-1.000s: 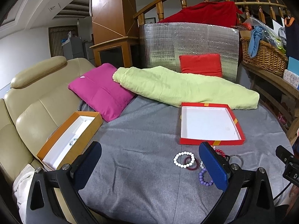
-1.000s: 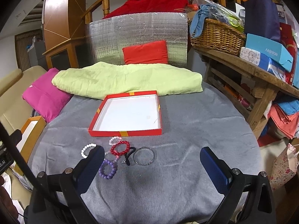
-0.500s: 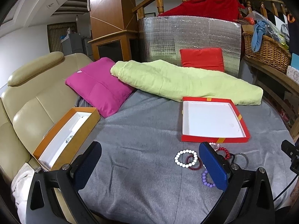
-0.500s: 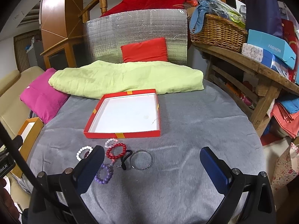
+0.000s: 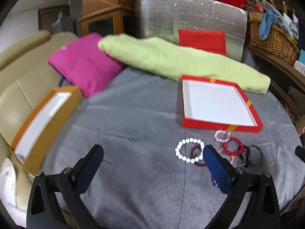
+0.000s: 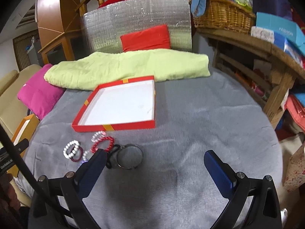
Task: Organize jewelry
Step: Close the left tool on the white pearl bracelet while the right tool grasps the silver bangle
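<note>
Inspecting the work surface, we find the jewelry lying in a loose cluster on the grey cloth (image 6: 190, 118), just in front of the red tray (image 6: 122, 126), whose white floor is bare; the white bead bracelet (image 5: 188, 150) lies partly over a dark red band (image 5: 196, 152), with a pink bead bracelet (image 5: 222, 135), a red bead bracelet (image 5: 233, 148), a black loop (image 6: 113, 157) and a metal bangle (image 6: 130, 159) close beside, some touching or overlapping. We judge the beaded pieces light, limp on their cords and apt to roll or slip between smooth pads; best taken across one side of the ring, pinching two or three beads; the bangle looks stiff and thin, so a grip across its rim is called for; overlap means a neighbour may be dragged along. Both tools are released; the left gripper (image 5: 152, 163) stands spread wide above the cloth, grasping nothing, its right finger in front of the cluster's edge; the right gripper (image 6: 155, 167) is likewise spread and empty, its left finger beside the bangle; whether either touches the cloth we cannot tell.
</note>
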`<action>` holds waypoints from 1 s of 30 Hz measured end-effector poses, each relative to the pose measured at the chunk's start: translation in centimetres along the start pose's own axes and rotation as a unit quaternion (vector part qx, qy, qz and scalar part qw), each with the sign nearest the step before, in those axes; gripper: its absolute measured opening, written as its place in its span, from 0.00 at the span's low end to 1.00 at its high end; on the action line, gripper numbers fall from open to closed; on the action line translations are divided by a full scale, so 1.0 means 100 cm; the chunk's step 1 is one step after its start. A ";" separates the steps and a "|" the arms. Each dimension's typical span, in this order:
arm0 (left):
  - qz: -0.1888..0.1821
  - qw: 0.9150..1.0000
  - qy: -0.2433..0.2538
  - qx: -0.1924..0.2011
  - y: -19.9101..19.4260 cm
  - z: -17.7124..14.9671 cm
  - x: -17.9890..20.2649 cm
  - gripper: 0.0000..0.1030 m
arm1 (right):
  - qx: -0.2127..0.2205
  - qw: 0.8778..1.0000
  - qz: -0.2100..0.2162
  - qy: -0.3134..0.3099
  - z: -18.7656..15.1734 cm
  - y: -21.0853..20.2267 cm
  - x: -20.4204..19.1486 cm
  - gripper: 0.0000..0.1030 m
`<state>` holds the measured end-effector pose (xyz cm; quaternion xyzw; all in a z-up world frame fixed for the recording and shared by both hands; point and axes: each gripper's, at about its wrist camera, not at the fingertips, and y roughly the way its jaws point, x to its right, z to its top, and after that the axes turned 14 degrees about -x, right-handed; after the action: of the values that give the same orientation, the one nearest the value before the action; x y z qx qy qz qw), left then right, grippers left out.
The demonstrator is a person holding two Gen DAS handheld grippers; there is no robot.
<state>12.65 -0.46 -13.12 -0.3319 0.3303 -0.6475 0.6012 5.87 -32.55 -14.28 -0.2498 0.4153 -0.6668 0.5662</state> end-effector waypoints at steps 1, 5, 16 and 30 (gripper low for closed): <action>-0.009 1.000 -0.001 -0.010 0.008 0.000 0.000 1.00 | -0.009 1.000 0.013 -0.002 -0.001 0.008 0.002 0.98; -0.020 0.998 0.007 -0.054 0.033 0.004 0.001 1.00 | -0.047 0.998 0.045 -0.014 0.002 0.035 -0.003 0.85; -0.065 0.984 0.066 -0.154 0.093 0.006 0.026 1.00 | -0.141 0.983 0.107 -0.045 0.010 0.097 -0.019 0.64; -0.076 0.976 0.086 -0.184 0.135 0.031 0.037 0.84 | -0.146 0.979 0.036 -0.138 0.011 0.126 -0.048 0.74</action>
<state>22.54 -5.01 -22.40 -0.4040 0.4684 -0.6455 0.4480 14.80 -28.44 -23.61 -0.4041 0.4348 -0.5376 0.5989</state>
